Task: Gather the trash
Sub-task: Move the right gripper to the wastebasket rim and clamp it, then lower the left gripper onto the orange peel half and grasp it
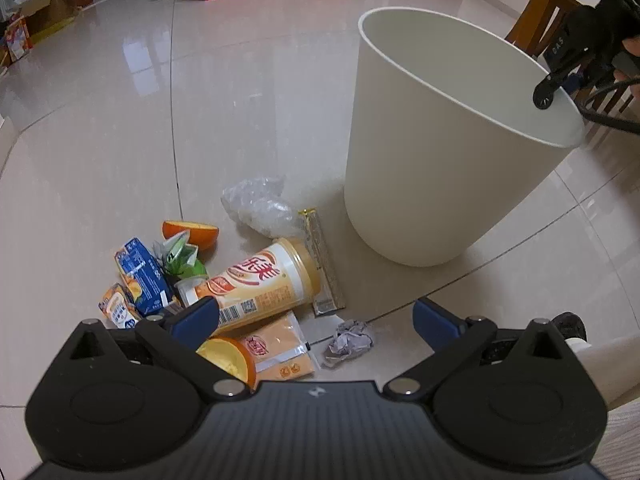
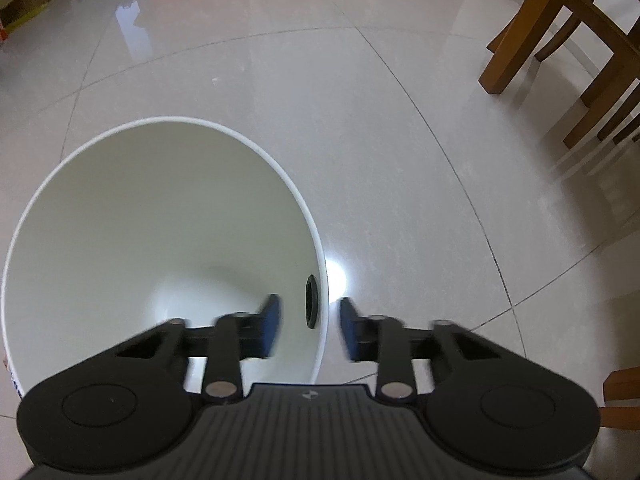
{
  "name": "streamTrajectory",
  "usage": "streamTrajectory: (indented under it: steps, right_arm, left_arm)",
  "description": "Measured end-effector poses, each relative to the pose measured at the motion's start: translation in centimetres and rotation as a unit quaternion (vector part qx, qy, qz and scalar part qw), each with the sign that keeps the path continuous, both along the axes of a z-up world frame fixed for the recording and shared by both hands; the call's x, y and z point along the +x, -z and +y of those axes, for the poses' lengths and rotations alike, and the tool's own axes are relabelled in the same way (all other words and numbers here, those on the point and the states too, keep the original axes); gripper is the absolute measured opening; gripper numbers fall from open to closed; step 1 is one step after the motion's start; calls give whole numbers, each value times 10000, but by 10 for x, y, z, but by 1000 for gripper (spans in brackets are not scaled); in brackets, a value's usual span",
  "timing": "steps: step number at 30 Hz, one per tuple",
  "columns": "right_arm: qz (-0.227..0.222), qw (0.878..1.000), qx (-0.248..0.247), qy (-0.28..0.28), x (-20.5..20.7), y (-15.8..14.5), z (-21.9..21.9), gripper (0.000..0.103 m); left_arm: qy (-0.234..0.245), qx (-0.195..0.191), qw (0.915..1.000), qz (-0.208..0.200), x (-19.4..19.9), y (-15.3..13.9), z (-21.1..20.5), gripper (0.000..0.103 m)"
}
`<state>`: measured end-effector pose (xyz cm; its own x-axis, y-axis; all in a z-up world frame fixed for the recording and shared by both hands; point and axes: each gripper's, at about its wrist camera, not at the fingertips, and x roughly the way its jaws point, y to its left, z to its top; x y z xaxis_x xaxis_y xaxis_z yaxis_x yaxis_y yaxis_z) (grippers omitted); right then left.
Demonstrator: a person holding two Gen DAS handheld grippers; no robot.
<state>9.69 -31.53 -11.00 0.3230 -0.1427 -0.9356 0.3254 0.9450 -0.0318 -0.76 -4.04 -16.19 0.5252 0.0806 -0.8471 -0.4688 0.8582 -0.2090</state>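
The white waste bin (image 2: 160, 240) stood empty on the tiled floor (image 2: 400, 140), litter heaped beside its base. The right gripper (image 2: 308, 328) straddled the bin's rim, one pad inside, one outside, not yet pinching. The left gripper (image 1: 316, 316) hung wide open above the milk-tea cup (image 1: 260, 280) and crumpled paper (image 1: 348, 342). The thin plastic wall looked light, stiff and slippery, best gripped at the rim.

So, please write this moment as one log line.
left gripper open over trash pile; right gripper astride bin rim, not clamped
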Motion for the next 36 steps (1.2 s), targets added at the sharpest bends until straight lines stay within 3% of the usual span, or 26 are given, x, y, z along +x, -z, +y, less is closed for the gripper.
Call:
streamTrajectory:
  steps: [4,14,25,29,36]
  right_arm:
    - [18,9998,-201,58,5,1,0,12]
    - [-35,9988,-496,45,10,-2,8,14]
    - [301,9964,-786,-134,17,1,20,15]
    - [185,9975,-683,56,18,1,16,14]
    - [191,9966,-803,17,22,5,17,15]
  left_arm:
    - [-12,1,10000,-6,0,1,0,102]
    - [-109,18,9999,32,-9,2,1,102]
    - [-213,92,9997,108,-19,11,8,102]
    - [-129,143,9996,210,-30,23,8,102]
    - [-343,44,9985,429,-51,71,4,102]
